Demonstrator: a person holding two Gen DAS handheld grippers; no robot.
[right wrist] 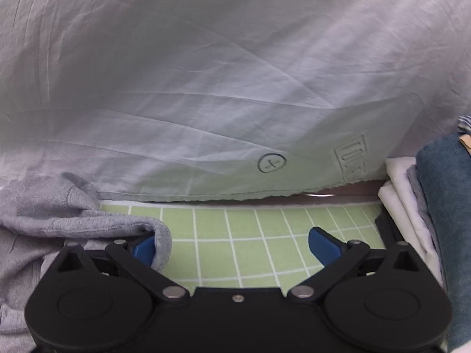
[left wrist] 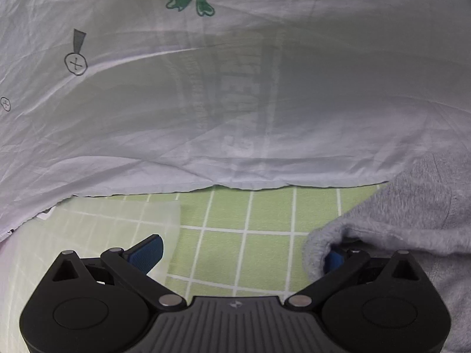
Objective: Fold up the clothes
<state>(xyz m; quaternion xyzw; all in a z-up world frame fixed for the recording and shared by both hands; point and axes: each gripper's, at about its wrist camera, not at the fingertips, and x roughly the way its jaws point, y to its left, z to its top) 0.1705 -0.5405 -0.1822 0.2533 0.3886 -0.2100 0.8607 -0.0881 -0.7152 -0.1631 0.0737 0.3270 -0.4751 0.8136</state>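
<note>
A grey fleece garment (left wrist: 412,206) lies at the right of the left wrist view; its rolled edge drapes over my left gripper's right blue pad. My left gripper (left wrist: 240,256) stands open over the green grid mat (left wrist: 250,214). In the right wrist view the same grey garment (right wrist: 59,214) lies at the left, its edge curled over the left blue pad. My right gripper (right wrist: 235,244) is open too, with only mat (right wrist: 235,235) between its fingers. A thin white printed cloth (left wrist: 235,88) with a carrot print hangs or lies ahead, filling the upper part of both views (right wrist: 206,88).
A stack of folded clothes (right wrist: 435,206), white, grey and dark teal, stands at the right of the right wrist view. A translucent sheet (left wrist: 103,229) lies on the mat at the left in the left wrist view.
</note>
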